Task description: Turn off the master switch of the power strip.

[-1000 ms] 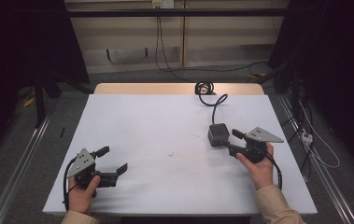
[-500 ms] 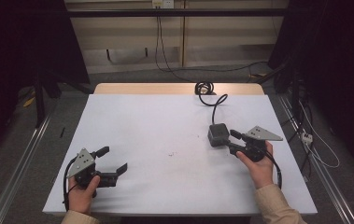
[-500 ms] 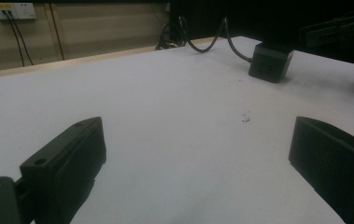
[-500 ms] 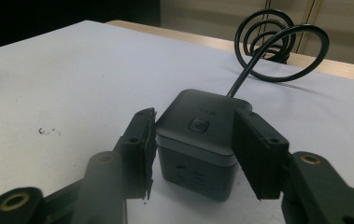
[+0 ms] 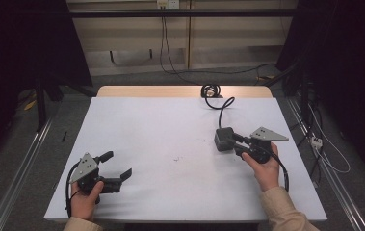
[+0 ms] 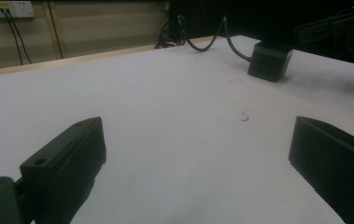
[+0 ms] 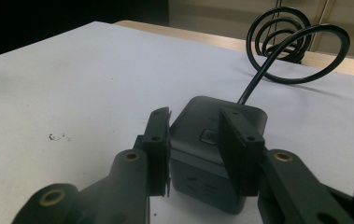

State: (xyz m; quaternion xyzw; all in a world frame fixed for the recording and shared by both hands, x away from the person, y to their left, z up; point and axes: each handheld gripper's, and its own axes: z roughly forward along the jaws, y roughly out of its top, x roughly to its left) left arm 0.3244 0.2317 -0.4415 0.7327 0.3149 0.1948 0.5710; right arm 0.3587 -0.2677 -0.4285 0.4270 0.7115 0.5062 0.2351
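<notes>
**One black power cube is sitting between your right jaws, cord trailing behind it**

You are holding the right gripper [image 7: 195, 154] low over the right side of the white table [image 5: 170, 130], and its jaws have just been closing around the black power cube [image 7: 214, 149]. In the right gripper view both pads are standing flush against the cube's two side walls, so you are looking clamped on it or on the very point of it; the cube is resting on the table, not lifted.

Judging by its shape, you are dealing with a rigid, smooth plastic block, fairly dense for its bulk, and likely slippery on those flat faces. You are taking it in a sensible place: across the opposite side walls, clear of the button on top. The stiff black cord [image 5: 217, 98] is running off toward the far edge in a coil and will probably be tugging against any move.

Your left gripper [image 5: 115, 168] is resting well apart near the table's left front corner, jaws spread wide and holding nothing
</notes>
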